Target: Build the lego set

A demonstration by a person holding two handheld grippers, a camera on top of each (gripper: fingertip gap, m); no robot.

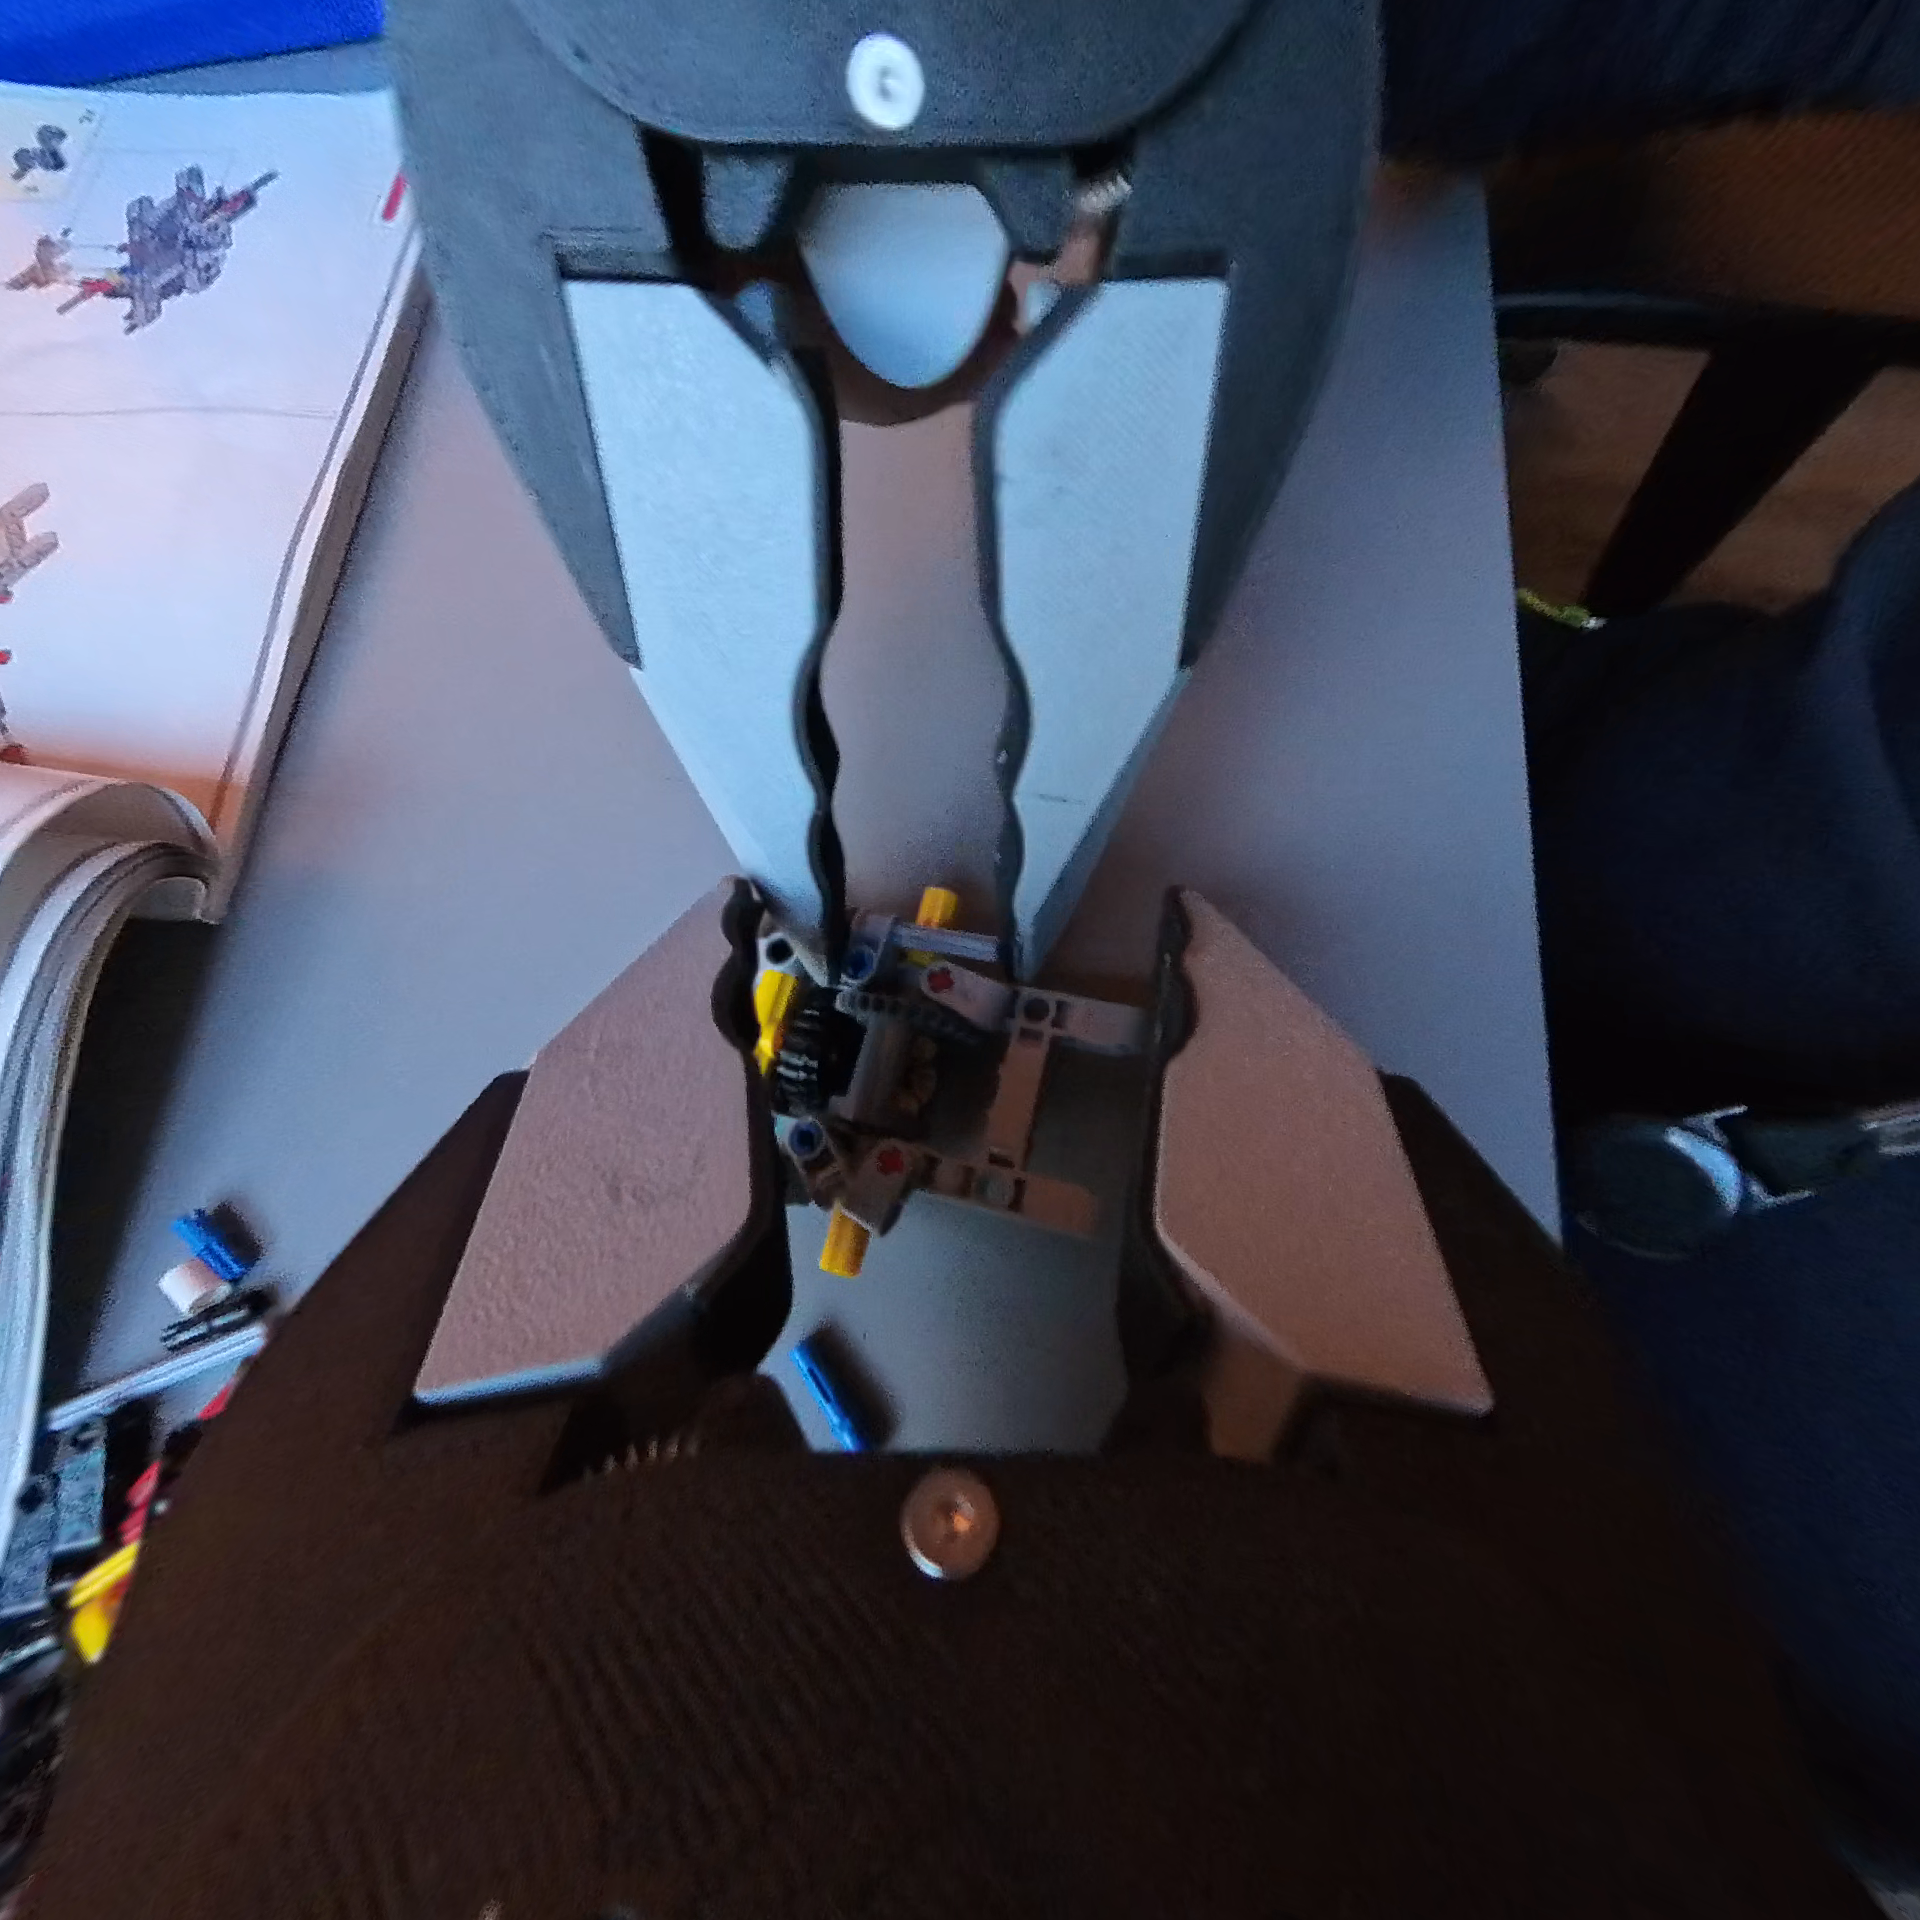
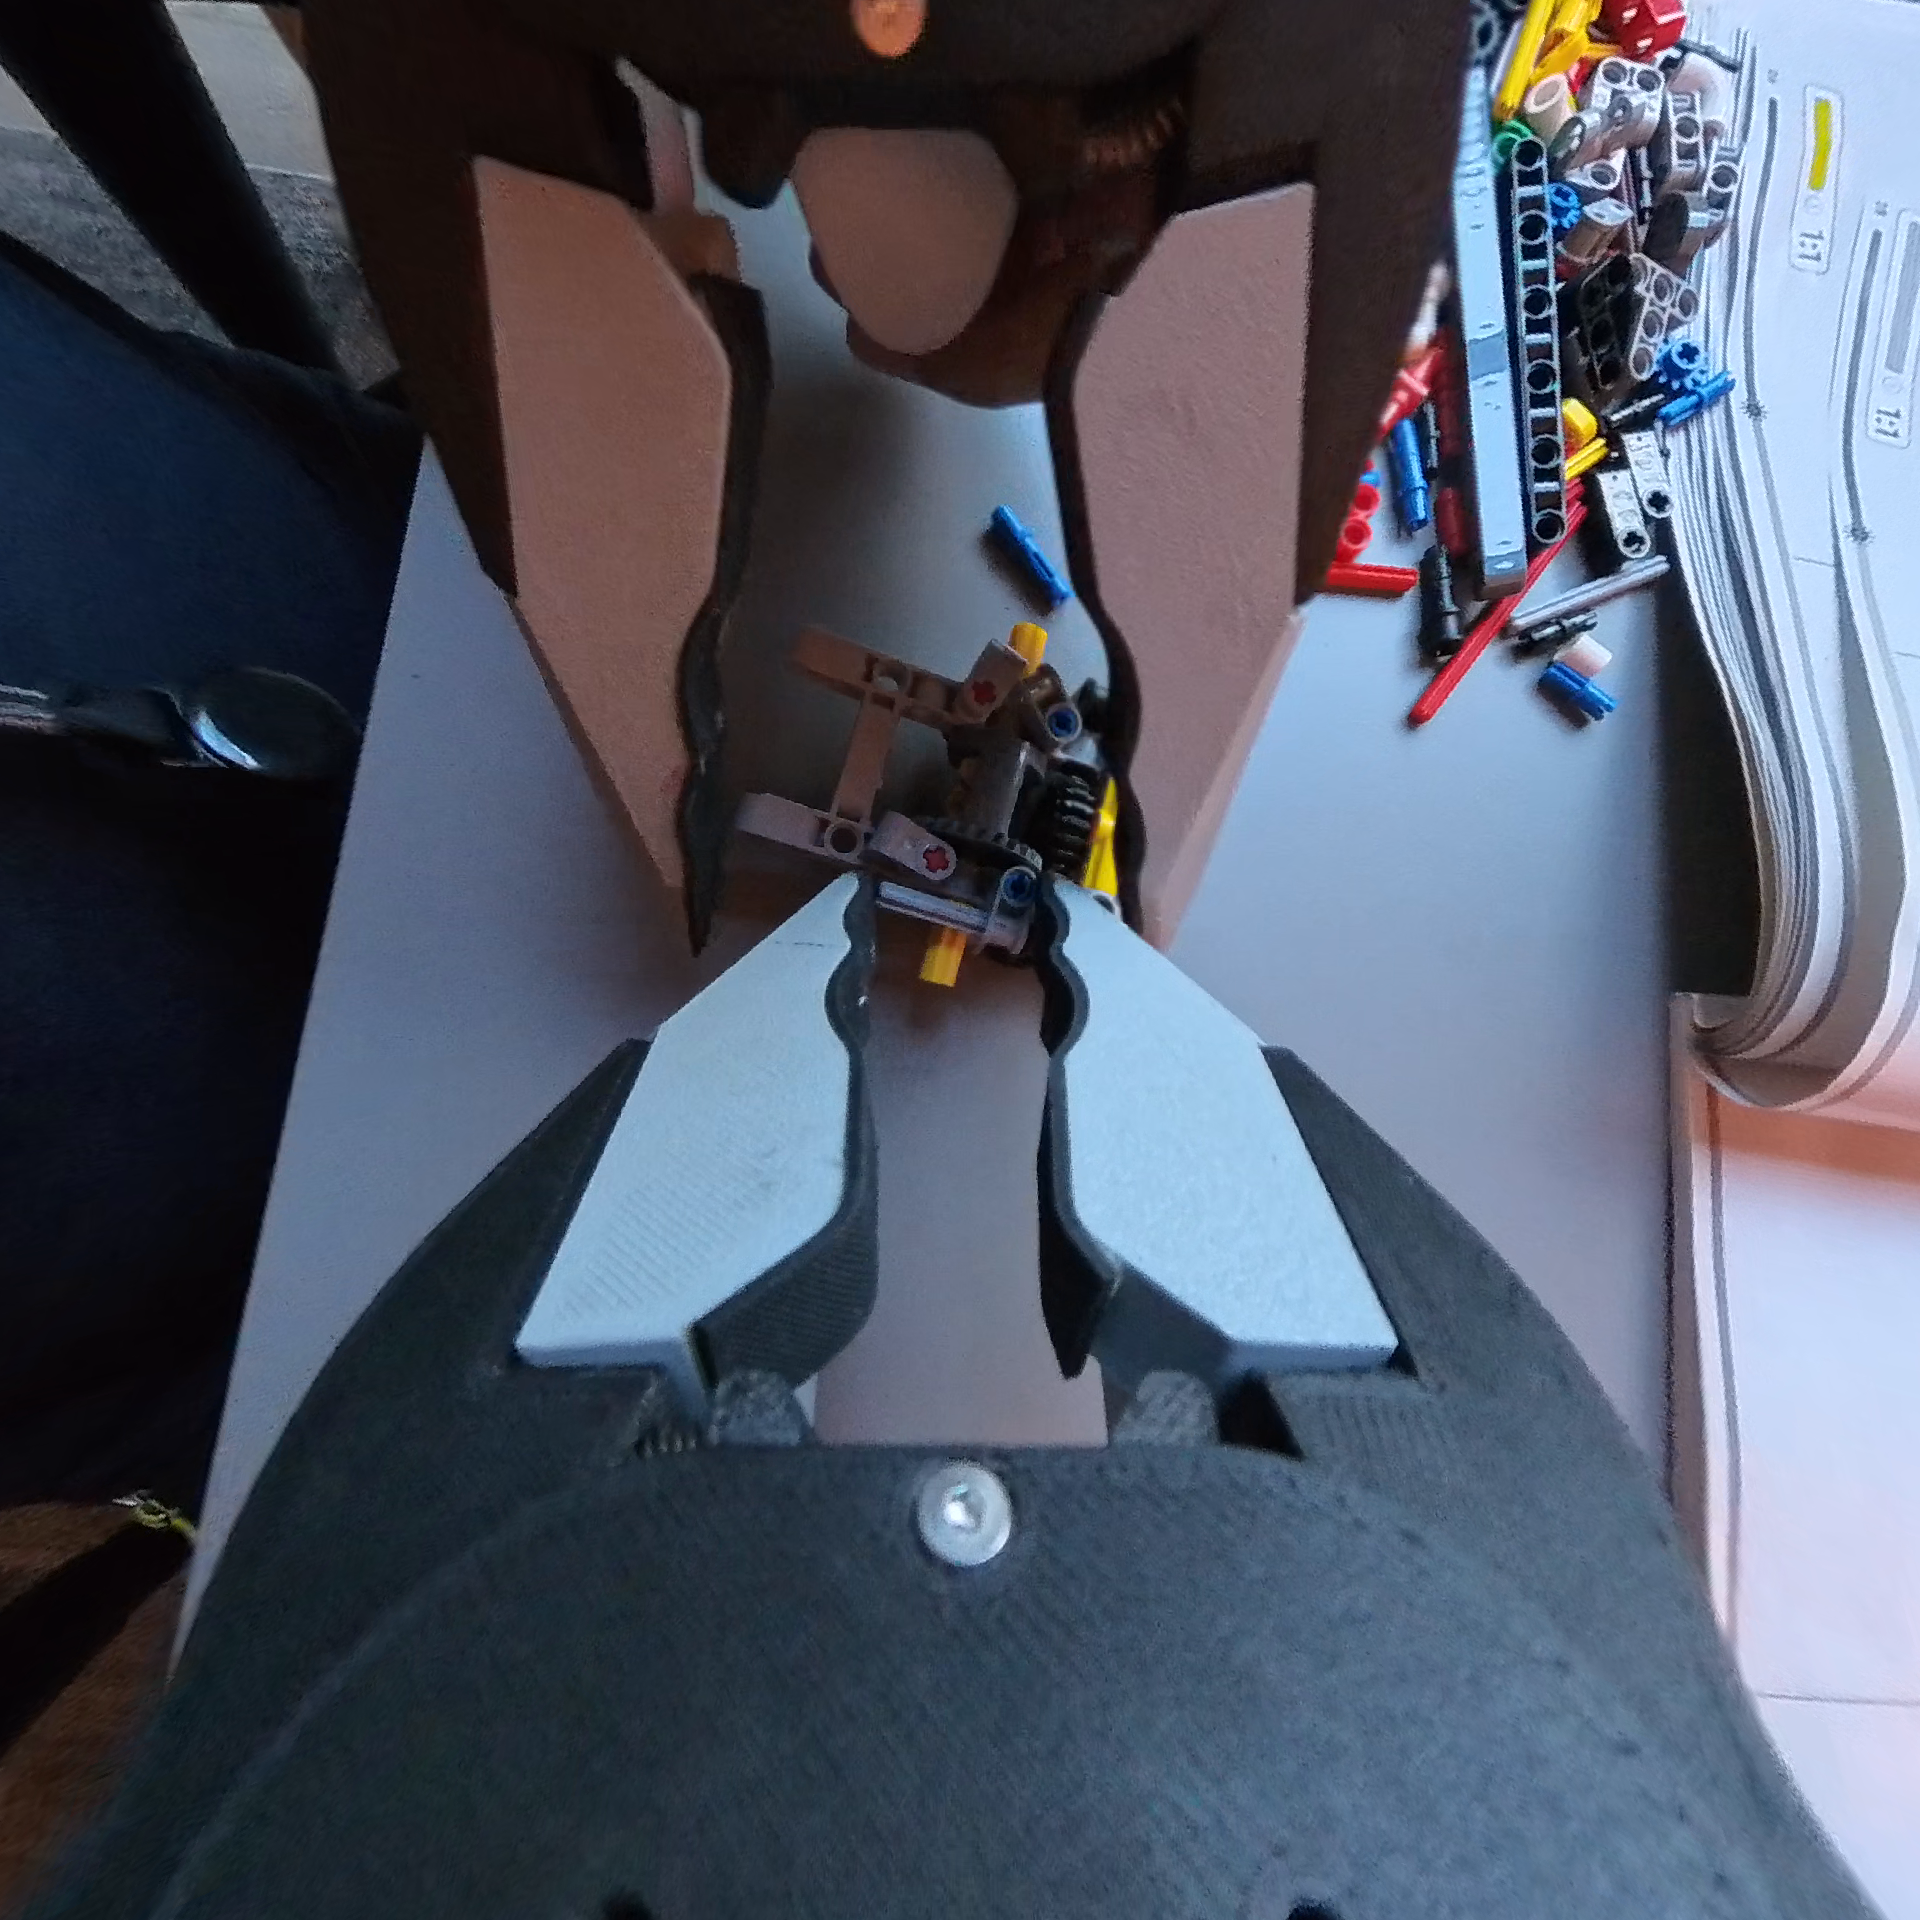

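Observation:
A small building-block assembly (image 1: 935, 1060) of grey beams, black gears, yellow axles and blue pins is held over the grey table (image 1: 416, 935). My right gripper (image 2: 951, 914), with grey-blue fingers, is shut on the grey axle piece at the assembly's near end (image 2: 987, 790). It also shows in the left wrist view (image 1: 920, 940), coming in from the top. My left gripper (image 1: 961, 925), with brown fingers, is wide open around the assembly. Its pads stand at the yellow part on one side and the grey beam end on the other. One of its fingers (image 2: 613, 520) shows opposite in the right wrist view.
A loose blue pin (image 1: 831, 1392) lies on the table just behind the assembly. A pile of loose parts (image 2: 1558, 260) and an open instruction booklet (image 2: 1818, 623) lie on one side. The table's edge and a dark chair (image 1: 1714, 831) are on the other. Less than 4 cm separates the two grippers' tips.

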